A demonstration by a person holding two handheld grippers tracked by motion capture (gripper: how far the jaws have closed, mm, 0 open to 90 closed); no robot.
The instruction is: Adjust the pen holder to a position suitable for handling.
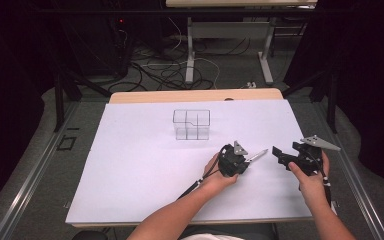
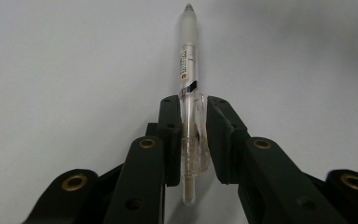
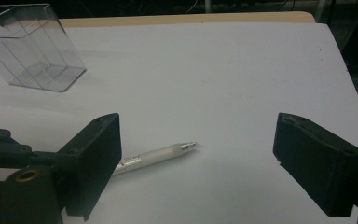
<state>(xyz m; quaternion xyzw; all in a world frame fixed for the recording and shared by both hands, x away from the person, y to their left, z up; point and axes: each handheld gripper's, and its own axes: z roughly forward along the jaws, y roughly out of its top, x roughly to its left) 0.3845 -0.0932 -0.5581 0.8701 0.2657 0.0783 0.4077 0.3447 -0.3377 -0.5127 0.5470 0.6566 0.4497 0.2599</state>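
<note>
Between the left gripper's (image 2: 189, 140) fingers (image 2: 170, 135), a pen (image 2: 188, 70) sits clamped.

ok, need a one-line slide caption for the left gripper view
Left gripper shut on a clear pen, tip pointing away over the white table cover.

A clear plastic organiser (image 1: 191, 124), divided into compartments, is seen upright on a white sheet (image 1: 130, 165) that is spread over the table (image 1: 145, 96). The organiser is placed toward twelve o'clock of the sheet's middle, and its compartments appear empty. In the right gripper view it (image 3: 30, 46) is found at ten o'clock, tilted by the camera's angle. A strip of bare wooden table edge is left uncovered at the sheet's far side. Beyond the table, at twelve o'clock, a tangle of cables (image 1: 170, 70) is laid on the grey floor, beside the white legs of a second desk (image 1: 190, 50). Dark curtains are hung at both sides.
</note>
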